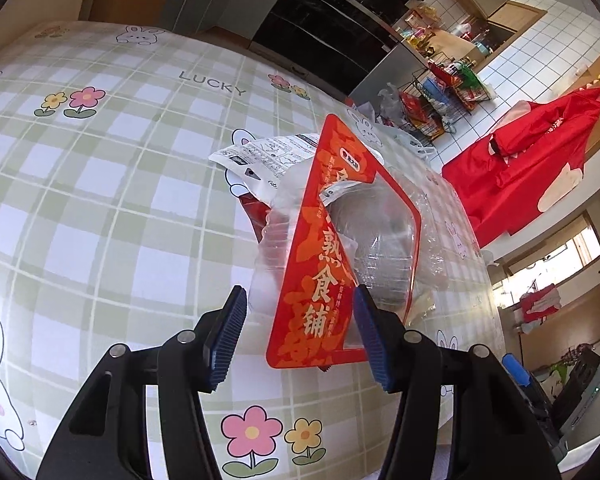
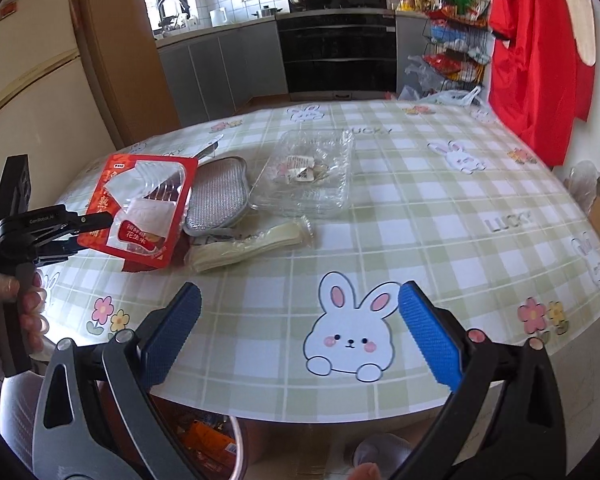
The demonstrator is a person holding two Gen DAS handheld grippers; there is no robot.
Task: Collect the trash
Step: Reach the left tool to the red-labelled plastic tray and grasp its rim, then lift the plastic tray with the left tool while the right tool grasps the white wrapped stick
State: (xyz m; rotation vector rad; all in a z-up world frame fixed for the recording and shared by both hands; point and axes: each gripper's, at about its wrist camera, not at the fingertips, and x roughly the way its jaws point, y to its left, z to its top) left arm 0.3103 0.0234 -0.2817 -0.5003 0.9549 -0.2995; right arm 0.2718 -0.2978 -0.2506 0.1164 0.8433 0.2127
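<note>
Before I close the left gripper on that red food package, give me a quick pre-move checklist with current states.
1. Red food package between left gripper fingers: ok.
2. Pads pressing on package: cannot tell.
3. Right gripper open, holding nothing: ok.
4. Right gripper clear of the clear plastic tray: ok.
5. Sponge beside the package, may get dragged: cannot tell.
6. Chopstick sleeve still on table, uncollected: not ok.

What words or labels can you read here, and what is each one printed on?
"LUCKY": on the tablecloth, printed several times.
"熟食铺": on the red package, in large orange characters.
"花生米": on the red package's small label, right wrist view.
"GenRobot.AI": on the left gripper.
White label under the package, tag in the clear tray: too small to read.
</note>
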